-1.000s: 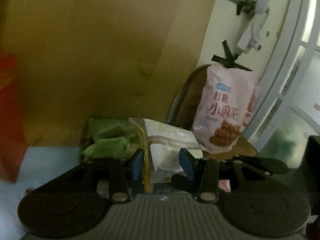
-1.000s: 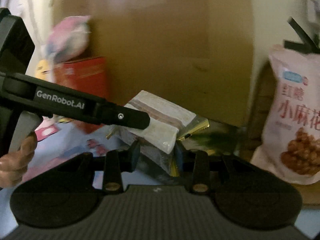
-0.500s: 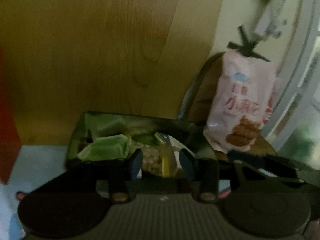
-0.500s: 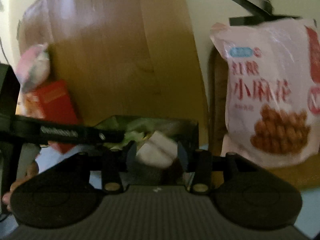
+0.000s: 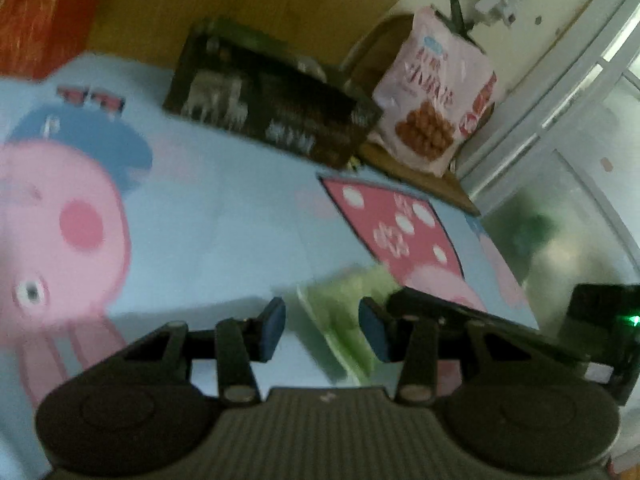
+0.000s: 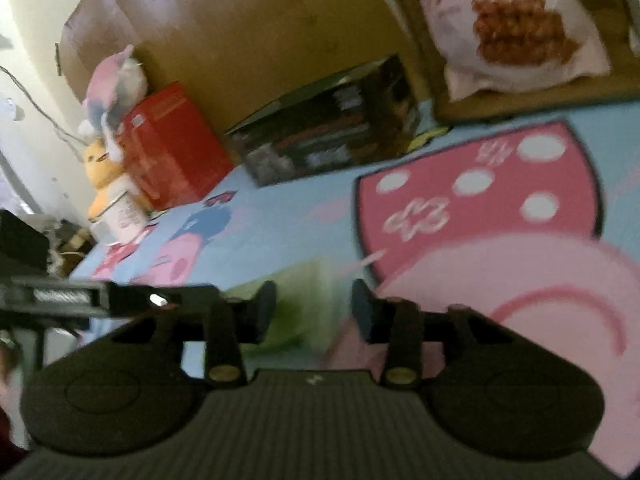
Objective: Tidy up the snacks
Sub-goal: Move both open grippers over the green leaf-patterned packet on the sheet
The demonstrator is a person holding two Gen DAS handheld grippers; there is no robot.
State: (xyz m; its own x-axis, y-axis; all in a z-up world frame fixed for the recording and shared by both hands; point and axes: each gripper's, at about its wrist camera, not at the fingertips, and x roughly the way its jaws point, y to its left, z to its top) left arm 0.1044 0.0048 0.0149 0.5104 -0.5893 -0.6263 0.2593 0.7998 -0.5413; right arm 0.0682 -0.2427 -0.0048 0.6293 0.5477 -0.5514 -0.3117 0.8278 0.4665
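Observation:
A green snack packet (image 5: 344, 316) lies on the light-blue cartoon cloth, between the fingers of my open left gripper (image 5: 322, 330); it also shows blurred in the right wrist view (image 6: 304, 304). My right gripper (image 6: 314, 310) is open over the same packet. A dark open box (image 5: 272, 96) stands at the back by the wooden board; its contents are hidden from here. In the right wrist view the box (image 6: 332, 136) sits left of a pink bag of fried twists (image 6: 508, 28), which also shows in the left wrist view (image 5: 436, 96).
A red carton (image 6: 168, 148), a plush toy (image 6: 112, 80) and a white cup (image 6: 120, 212) stand at the far left. A wooden board (image 6: 240, 32) backs the surface. The pink bag rests on a wooden stool (image 5: 420, 172). A window (image 5: 580, 120) lies to the right.
Both grippers pulled back from the dark box and tilted down over the cloth. The white packet is no longer between the fingers. A green packet now lies between both grippers.

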